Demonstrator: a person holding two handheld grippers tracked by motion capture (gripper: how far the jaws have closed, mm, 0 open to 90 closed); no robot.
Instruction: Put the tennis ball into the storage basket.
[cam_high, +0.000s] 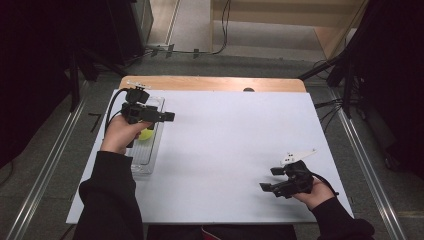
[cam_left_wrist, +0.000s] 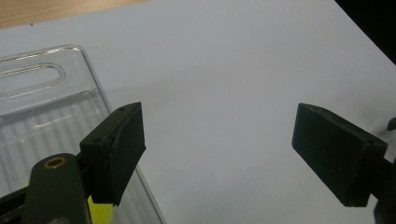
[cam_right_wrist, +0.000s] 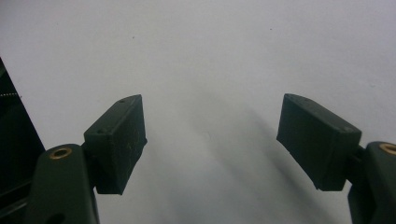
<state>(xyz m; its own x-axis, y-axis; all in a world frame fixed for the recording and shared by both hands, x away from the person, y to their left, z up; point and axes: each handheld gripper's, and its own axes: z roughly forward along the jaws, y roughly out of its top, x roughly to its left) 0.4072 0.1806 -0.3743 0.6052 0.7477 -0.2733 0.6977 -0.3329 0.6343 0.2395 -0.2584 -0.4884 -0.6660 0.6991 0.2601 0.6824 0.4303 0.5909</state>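
Observation:
A clear plastic tray (cam_high: 150, 159) lies along the left side of the white table cover (cam_high: 230, 145). A yellow-green ball (cam_high: 146, 134) rests inside it. My left gripper (cam_high: 171, 116) hovers over the tray's right rim, pointing right, open with nothing between its jaws. In the left gripper view the tray (cam_left_wrist: 42, 93) sits at the left, a sliver of the yellow ball (cam_left_wrist: 100, 212) peeks out under the left jaw, and the gripper (cam_left_wrist: 219, 149) stands open over bare white cover. My right gripper (cam_high: 270, 178) is near the front right, open; in the right gripper view it (cam_right_wrist: 210, 140) frames bare white surface.
The wooden table edge (cam_high: 210, 83) runs along the back of the cover. Cables and dark stands line the floor on both sides. A small dark spot (cam_high: 248, 90) sits at the back edge.

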